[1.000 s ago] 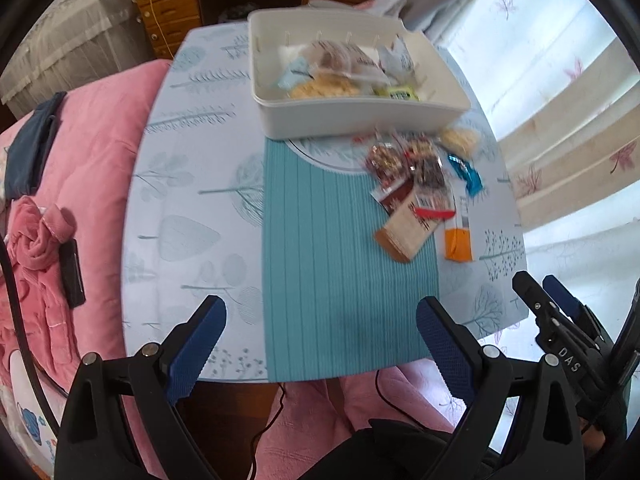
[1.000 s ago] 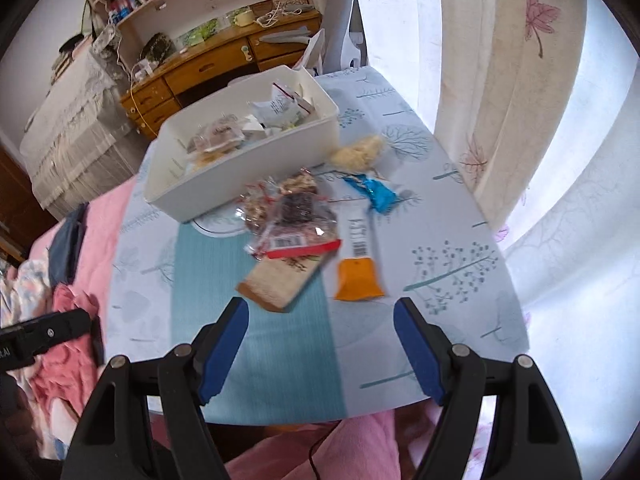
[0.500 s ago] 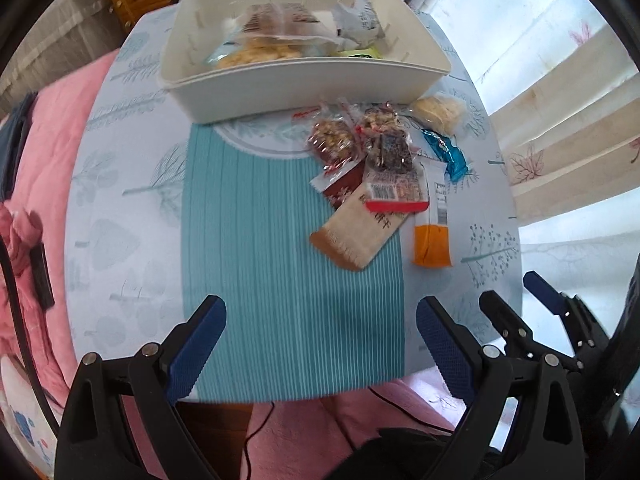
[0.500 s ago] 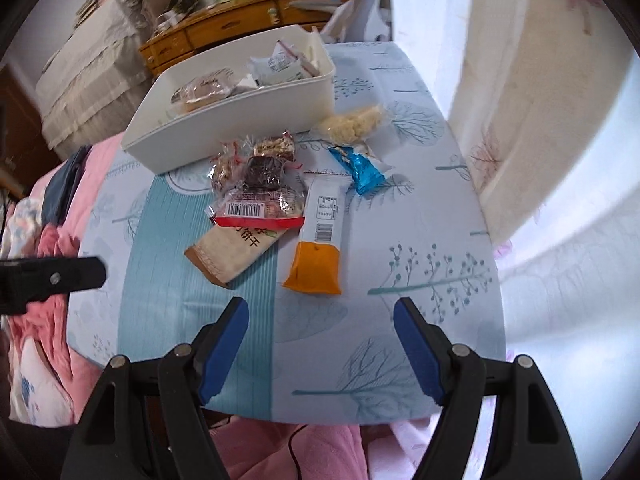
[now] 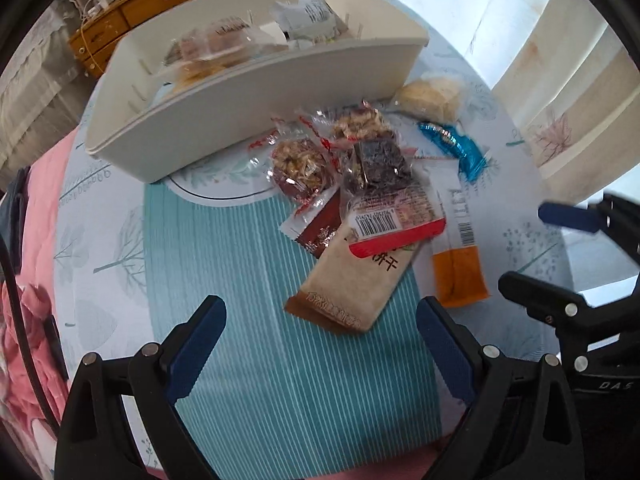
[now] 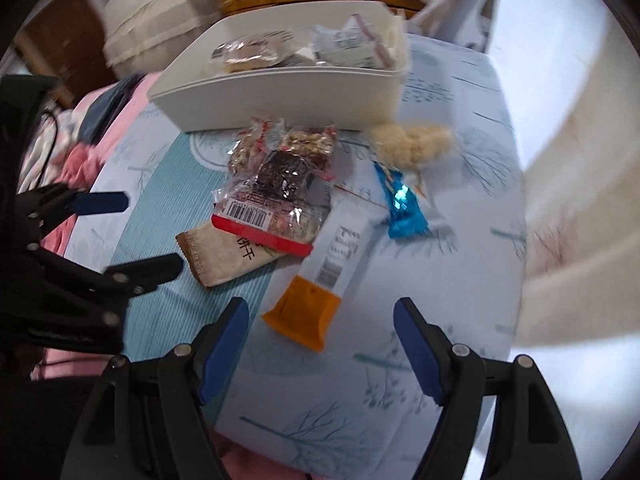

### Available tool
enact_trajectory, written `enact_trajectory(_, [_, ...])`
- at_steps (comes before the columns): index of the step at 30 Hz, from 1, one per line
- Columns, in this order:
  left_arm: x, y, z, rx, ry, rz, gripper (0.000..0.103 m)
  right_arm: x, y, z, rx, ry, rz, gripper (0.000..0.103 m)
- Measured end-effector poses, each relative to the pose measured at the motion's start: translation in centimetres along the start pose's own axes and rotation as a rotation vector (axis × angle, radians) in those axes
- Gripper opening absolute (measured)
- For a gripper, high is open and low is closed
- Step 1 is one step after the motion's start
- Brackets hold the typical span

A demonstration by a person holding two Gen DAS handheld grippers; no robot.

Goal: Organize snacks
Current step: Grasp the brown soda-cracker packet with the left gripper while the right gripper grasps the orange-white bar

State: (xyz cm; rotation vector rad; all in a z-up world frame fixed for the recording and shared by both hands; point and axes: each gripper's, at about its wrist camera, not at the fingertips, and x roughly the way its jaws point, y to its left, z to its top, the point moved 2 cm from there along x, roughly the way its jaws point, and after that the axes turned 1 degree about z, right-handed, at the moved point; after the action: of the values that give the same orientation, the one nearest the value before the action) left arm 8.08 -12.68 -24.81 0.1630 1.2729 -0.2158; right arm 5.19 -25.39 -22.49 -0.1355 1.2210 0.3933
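Snack pile (image 5: 360, 184) beside white bin (image 5: 256, 92), both jaws wide

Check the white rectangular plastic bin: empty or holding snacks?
Holding snacks. The white rectangular plastic bin already contains several wrapped packets, seen in both wrist views; more wrapped snacks lie outside it.

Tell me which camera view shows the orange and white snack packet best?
The right wrist view: the orange and white snack packet lies whole, just ahead of the open right gripper. In the left wrist view the packet sits off to the right, its top edge under the red-edged clear pack.
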Motion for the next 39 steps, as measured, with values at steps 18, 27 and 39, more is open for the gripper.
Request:
enact_trajectory(18, [6.0,-3.6,0.2,0.151,0.017,0.045,0.095,5.4,-0.8,1.0,-0.085,0.132,0.075,0.076])
enact_trajectory(27, [6.9,-5.6,1.3,0.168,-0.032,0.06,0.095,6.7,-0.3,1.9,-0.093,0.152,0.096,0.071])
enact_trajectory(39, [7.6,-4.5,2.2,0.065,-0.09,-0.01,0.087,8.4,-1.5,2.9,-0.008,0.172,0.126,0.047])
